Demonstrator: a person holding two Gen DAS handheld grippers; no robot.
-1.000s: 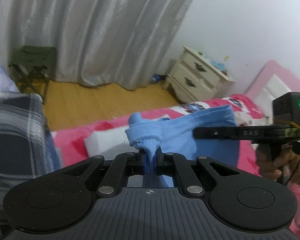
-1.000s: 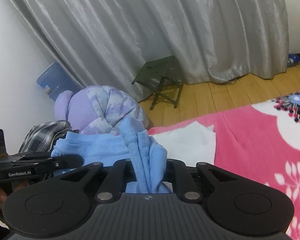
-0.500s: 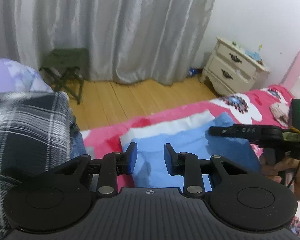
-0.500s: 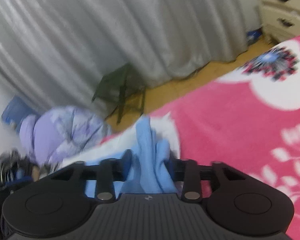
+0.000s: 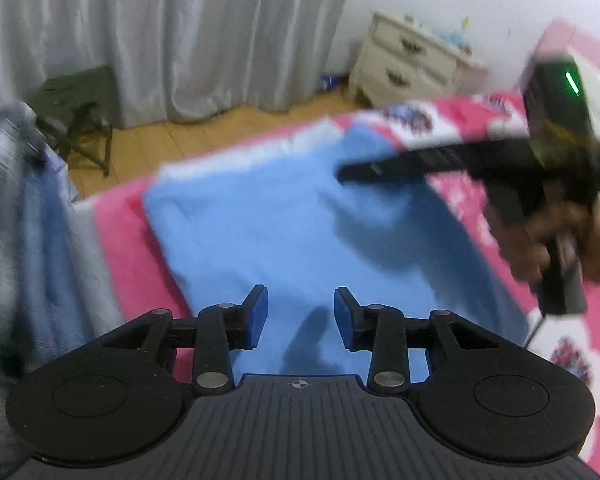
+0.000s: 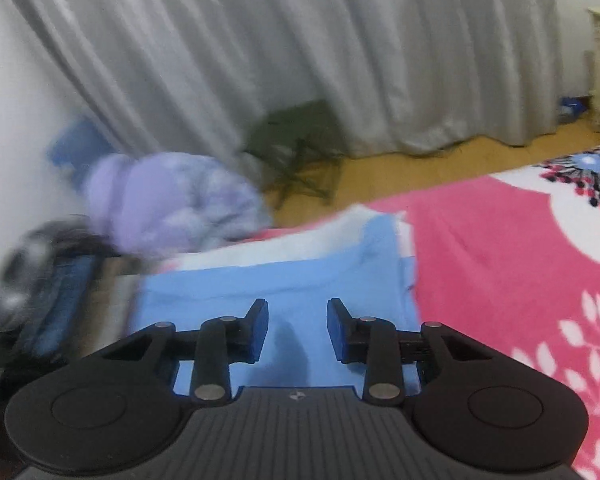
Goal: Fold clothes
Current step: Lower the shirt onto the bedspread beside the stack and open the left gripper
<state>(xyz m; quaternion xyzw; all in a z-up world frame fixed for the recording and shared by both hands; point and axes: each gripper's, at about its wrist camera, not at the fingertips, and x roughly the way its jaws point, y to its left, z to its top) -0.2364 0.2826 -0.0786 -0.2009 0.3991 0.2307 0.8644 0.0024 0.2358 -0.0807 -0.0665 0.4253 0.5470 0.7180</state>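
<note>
Pink floral blanket [image 6: 500, 248] under flat blue garment [image 5: 300, 232]; left tool [image 5: 300, 316] released, right tool [image 6: 298, 328] closing, empty.

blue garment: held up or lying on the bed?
Lying flat: the blue garment spreads on the pink bed, and nothing sits between either hand-held gripper's pads.

I see a grey curtain [image 5: 180, 36] across the far wall at twelve o'clock, wood floor [image 5: 204, 140] below it — a green stool [image 5: 76, 100] at ten, a cream nightstand [image 5: 408, 64] at two against the white wall [image 5: 480, 0].
</note>
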